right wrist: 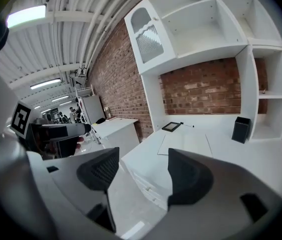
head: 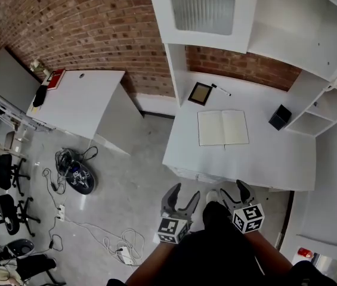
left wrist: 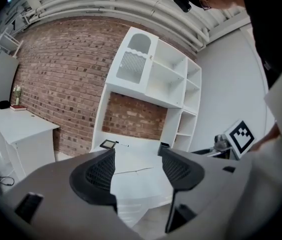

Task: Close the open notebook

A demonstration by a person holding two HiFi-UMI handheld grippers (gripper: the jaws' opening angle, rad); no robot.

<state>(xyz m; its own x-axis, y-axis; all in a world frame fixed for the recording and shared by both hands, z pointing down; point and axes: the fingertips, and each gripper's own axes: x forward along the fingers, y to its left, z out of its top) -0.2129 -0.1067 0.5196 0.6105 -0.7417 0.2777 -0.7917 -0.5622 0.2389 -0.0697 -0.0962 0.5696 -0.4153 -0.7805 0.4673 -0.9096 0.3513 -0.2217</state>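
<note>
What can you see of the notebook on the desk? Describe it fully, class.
The notebook lies open and flat on the white desk, two blank cream paper pages split by a centre crease. It sits near the desk's middle, apart from the frame, pen and black box. Nothing but the desk touches it.

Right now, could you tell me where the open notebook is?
In the head view the open notebook lies on the white desk, in front of the framed picture and pen, left of the black box.
</note>
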